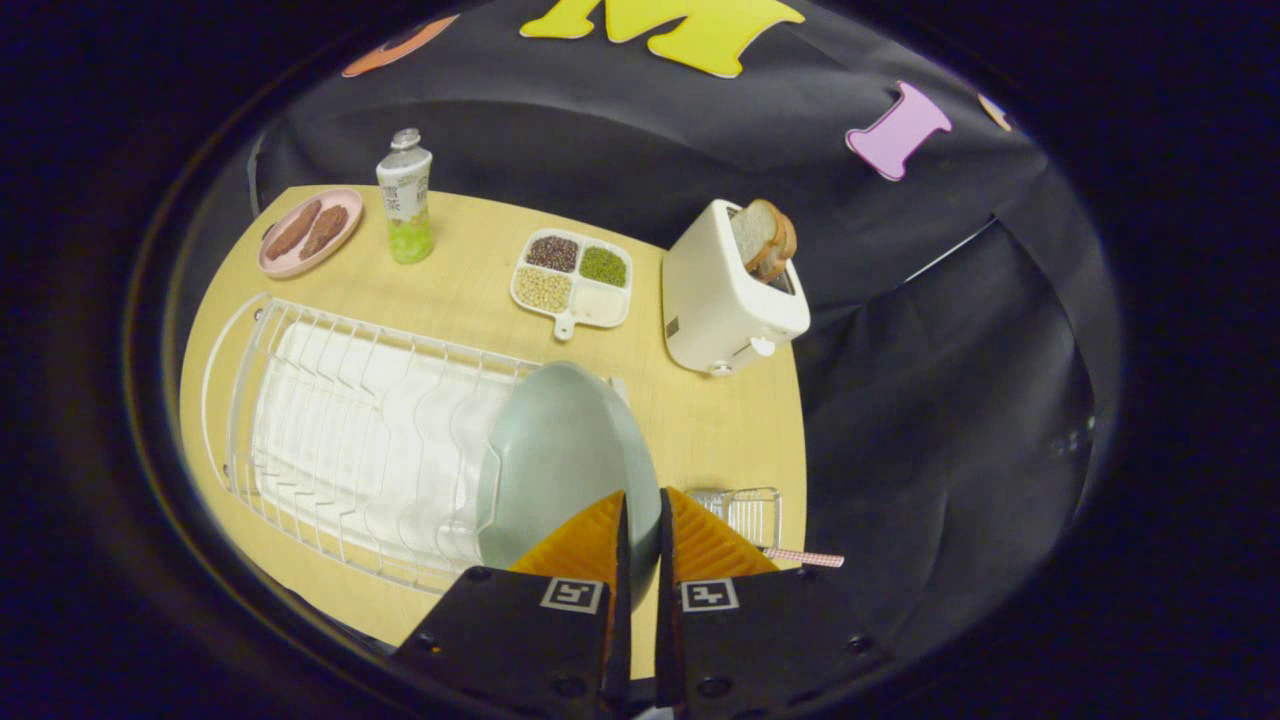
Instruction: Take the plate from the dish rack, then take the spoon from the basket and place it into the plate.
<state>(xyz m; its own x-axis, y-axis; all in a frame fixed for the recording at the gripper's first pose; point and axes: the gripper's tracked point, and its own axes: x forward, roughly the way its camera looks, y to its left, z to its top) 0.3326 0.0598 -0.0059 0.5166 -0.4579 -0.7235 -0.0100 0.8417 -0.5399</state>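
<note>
A pale green plate stands on edge, tilted, above the right end of the white wire dish rack. My gripper is shut on the plate's rim, one orange finger on each side of it. Just right of the fingers sits a small wire basket, and the spoon's checked handle sticks out of it to the right. The spoon's bowl is hidden behind my right finger.
Beyond the rack stand a white toaster holding bread, a four-part tray of beans, a bottle of green liquid and a pink plate with brown patties. The wooden table's edge runs just right of the basket.
</note>
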